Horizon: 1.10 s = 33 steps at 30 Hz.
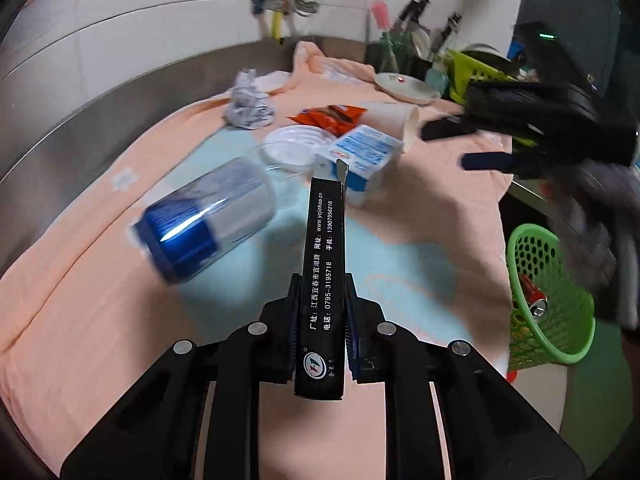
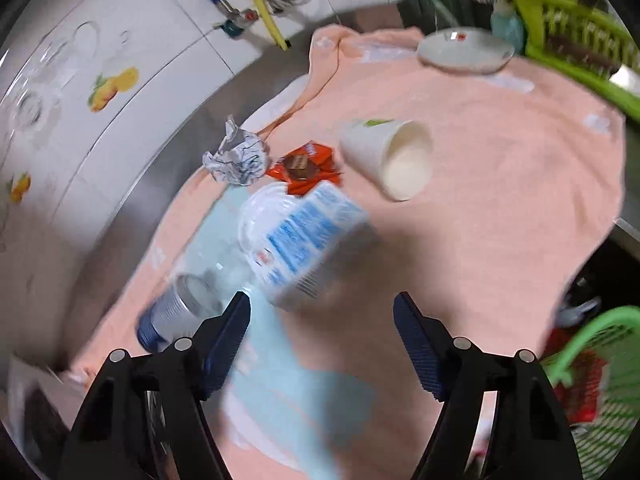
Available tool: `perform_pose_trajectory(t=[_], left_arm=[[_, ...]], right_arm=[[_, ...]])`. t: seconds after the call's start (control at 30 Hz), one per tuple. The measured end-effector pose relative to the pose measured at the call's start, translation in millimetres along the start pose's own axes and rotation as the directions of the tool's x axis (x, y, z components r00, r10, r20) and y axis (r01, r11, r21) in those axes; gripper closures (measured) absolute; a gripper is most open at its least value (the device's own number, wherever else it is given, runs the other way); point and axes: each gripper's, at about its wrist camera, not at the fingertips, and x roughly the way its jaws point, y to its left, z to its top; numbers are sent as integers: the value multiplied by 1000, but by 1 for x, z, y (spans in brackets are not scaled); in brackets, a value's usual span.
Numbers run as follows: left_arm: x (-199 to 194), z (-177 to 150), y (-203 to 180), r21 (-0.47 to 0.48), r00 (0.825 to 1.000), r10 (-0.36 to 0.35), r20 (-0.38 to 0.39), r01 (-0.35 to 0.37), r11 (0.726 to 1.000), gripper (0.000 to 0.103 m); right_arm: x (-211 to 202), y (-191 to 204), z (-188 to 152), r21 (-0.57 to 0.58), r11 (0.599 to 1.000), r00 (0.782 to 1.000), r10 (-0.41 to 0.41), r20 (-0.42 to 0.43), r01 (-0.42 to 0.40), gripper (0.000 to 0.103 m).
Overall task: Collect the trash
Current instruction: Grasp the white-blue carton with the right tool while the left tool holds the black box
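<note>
My left gripper (image 1: pixel 322 316) is shut on a flat black box (image 1: pixel 323 264) with white print, held above the pink towel (image 1: pixel 80 312). On the towel lie a blue and silver can (image 1: pixel 208 220), a clear plastic lid (image 1: pixel 292 148), a blue and white milk carton (image 1: pixel 366 156), an orange wrapper (image 1: pixel 330 117), a crumpled paper ball (image 1: pixel 248 104) and a tipped paper cup (image 1: pixel 394 120). My right gripper (image 2: pixel 322 316) stands open above the towel, just short of the milk carton (image 2: pixel 312 240), with nothing between its fingers. It also shows in the left wrist view as the right gripper (image 1: pixel 448 144).
A green mesh basket (image 1: pixel 548 300) holding a red can stands off the towel's right edge. A white plate (image 1: pixel 404 86), a lime dish rack (image 1: pixel 480 72) and utensils are at the back right. A tiled wall with pipes runs behind the steel counter (image 1: pixel 100 120).
</note>
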Motion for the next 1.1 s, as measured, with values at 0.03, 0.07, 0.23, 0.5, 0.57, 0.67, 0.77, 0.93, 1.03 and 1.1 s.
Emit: perform_pose_trajectory(t=[0.03,0.07,0.23,0.5,0.57,0.67,0.77,0.93,1.03,1.1], left_arm=[[-4,-4,6,-4,1000,6,2,-6,1000,85],[-6,-6,10,-8,1000,14,5,-14,1000,85],[-12,-17,29,-44,1000,6,11,-6,999,85],[-10,-28,42,-61,1000,-17,10,17,998,85],[-10,-29,43,-66,1000,-18,7,18,998,85],[-9,-28,45,-69,1000,-24,11,25,997,85],[-9,-29,44,-66,1000,-27,14,28,997,85],[-10,-31,43,-71,1000,-26,14,27,997,85],[-11,-31,43,-71,1000,-24,15,25,997,85],[-11,-30,44,-72,1000,-20,14,21,997,85]], right_arm=[[6,6,3,2,1000,1000,-19,-2,19,32],[13,11,6,12,999,999,-37,-6,38,32],[49,27,25,101,985,990,-140,-22,142,32],[80,24,34,227,935,962,-268,-56,273,32],[83,25,36,230,931,958,-280,-56,285,32],[85,23,38,252,922,955,-287,-70,295,31],[88,24,42,261,914,951,-297,-88,310,31],[99,20,43,289,910,954,-273,-127,299,29],[100,23,41,273,913,953,-281,-115,303,29],[99,24,39,266,918,955,-274,-110,294,29]])
